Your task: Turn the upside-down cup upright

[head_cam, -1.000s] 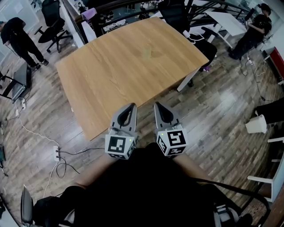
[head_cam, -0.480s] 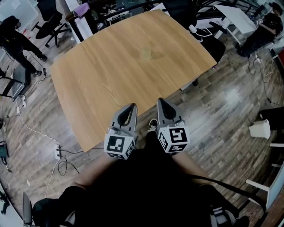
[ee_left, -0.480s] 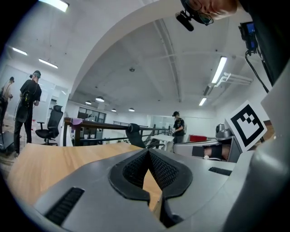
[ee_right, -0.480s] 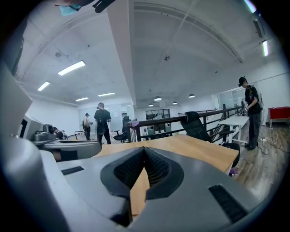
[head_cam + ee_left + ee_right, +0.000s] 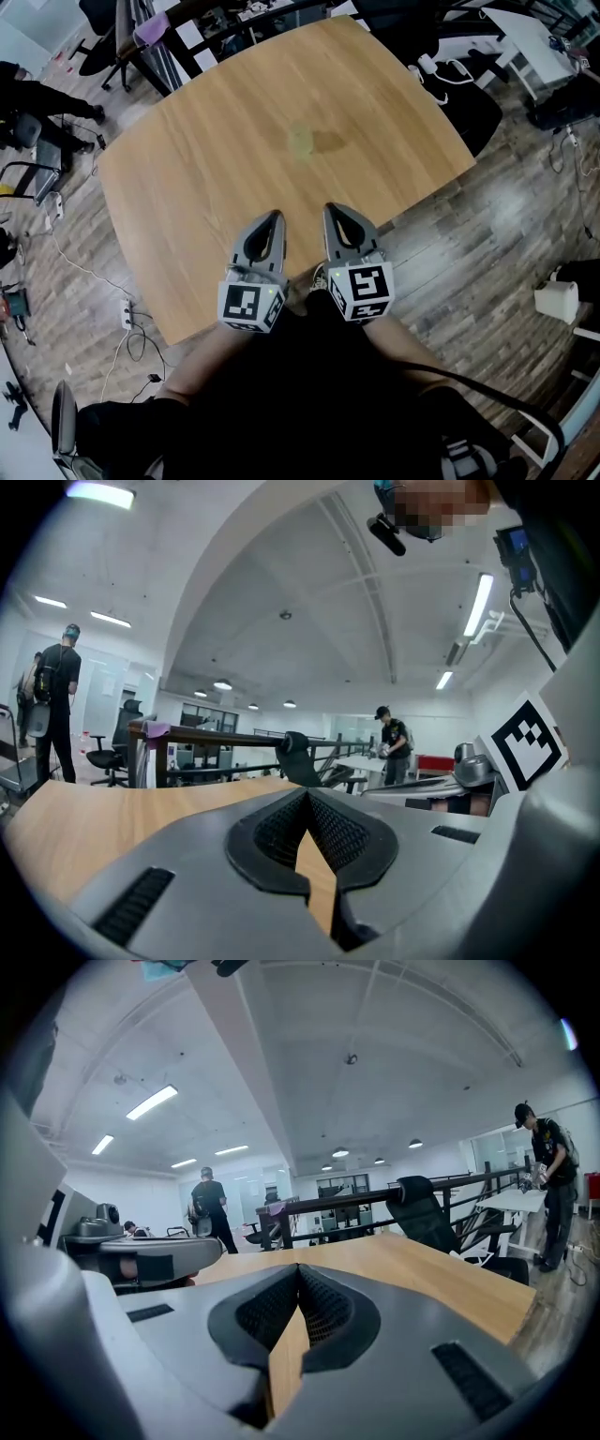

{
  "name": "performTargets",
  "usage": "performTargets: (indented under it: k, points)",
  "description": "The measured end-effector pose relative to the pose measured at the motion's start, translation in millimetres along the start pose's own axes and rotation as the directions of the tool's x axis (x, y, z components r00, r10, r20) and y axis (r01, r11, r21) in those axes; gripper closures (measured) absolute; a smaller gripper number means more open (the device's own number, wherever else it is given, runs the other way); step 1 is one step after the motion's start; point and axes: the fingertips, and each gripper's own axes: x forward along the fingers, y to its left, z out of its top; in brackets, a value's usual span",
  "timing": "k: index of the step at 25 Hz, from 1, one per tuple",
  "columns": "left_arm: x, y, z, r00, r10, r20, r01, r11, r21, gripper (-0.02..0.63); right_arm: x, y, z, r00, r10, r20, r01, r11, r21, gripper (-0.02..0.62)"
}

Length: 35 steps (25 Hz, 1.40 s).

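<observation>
Wood-plank floor (image 5: pixel 487 253): surrounds the table; cables lie on it at the left.

Table (image 5: pixel 206 187): one, light wood with rounded corners, filling the upper middle of the head view.

Left gripper (image 5: pixel 273 218): grey, marker cube at its rear, held over the table's near edge. Jaws closed tip to tip, gripping nothing.

Right gripper (image 5: pixel 334 209): just beside the left, pointing the same way. Jaws likewise pressed together and empty.

Cup (image 5: pixel 300 141): a faint pale shape near the table's middle, probably the cup. It is too dim to tell which way up, and lies well apart from both grippers.
</observation>
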Motion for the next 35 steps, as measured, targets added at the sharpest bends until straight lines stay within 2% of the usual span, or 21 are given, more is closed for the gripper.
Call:
performTargets:
  k: [4, 9, 14, 15, 17, 19, 24, 29, 32, 35]
  points:
    - [38.5, 17.6, -10.2, 0.999, 0.037, -0.017, -0.037, 0.999, 0.031, 0.599, 35.6, -24.2, -9.1, 0.999, 0.021, -0.030, -0.020, 1.000, 0.015, 0.583]
    - [87.4, 50.5, -46.2, 0.996, 0.084, -0.031, -0.082, 0.995, 0.057, 0.598, 90.4, -51.4, -33.0, 0.997, 0.028, -0.072, -0.028, 1.000, 0.010, 0.581]
    - [136.3, 88.2, -81.6, 0.996, 0.054, -0.073, -0.051, 0.998, 0.044, 0.598, 150.1, -63.7, -48.7, 0.992, 0.048, -0.113, -0.047, 0.999, 0.004, 0.578]
    - [147.0, 95.9, -87.1, 0.995, 0.047, -0.083, -0.044, 0.998, 0.043, 0.598, 163.4, -64.9, -51.1, 0.991, 0.058, -0.120, -0.058, 0.998, 0.000, 0.567]
    - [163.6, 109.0, -97.6, 0.994, 0.046, -0.103, -0.042, 0.999, 0.034, 0.598, 187.4, -62.8, -57.5, 0.985, 0.095, -0.144, -0.097, 0.995, -0.007, 0.451]
    - [173.5, 119.7, -109.7, 0.993, 0.047, -0.106, -0.045, 0.999, 0.017, 0.598, 206.7, -60.2, -65.2, 0.979, 0.121, -0.162, -0.125, 0.992, -0.017, 0.389]
    - [186.7, 137.9, -134.4, 0.991, 0.029, -0.128, -0.030, 1.000, -0.001, 0.598, 252.7, -63.3, -79.0, 0.977, 0.137, -0.162, -0.145, 0.989, -0.036, 0.336]
    - [196.0, 149.6, -155.5, 0.987, -0.015, -0.163, 0.037, 0.991, 0.132, 0.598, 294.2, -66.8, -97.3, 0.973, 0.149, -0.174, -0.165, 0.983, -0.082, 0.294]
    - [199.0, 156.0, -166.1, 0.987, -0.032, -0.158, 0.048, 0.994, 0.102, 0.598, 310.9, -64.8, -103.8, 0.969, 0.156, -0.190, -0.177, 0.979, -0.103, 0.288]
    - [204.7, 155.7, -176.2, 0.987, -0.046, -0.155, 0.063, 0.992, 0.108, 0.598, 319.8, -65.5, -109.5, 0.966, 0.160, -0.204, -0.187, 0.975, -0.123, 0.288]
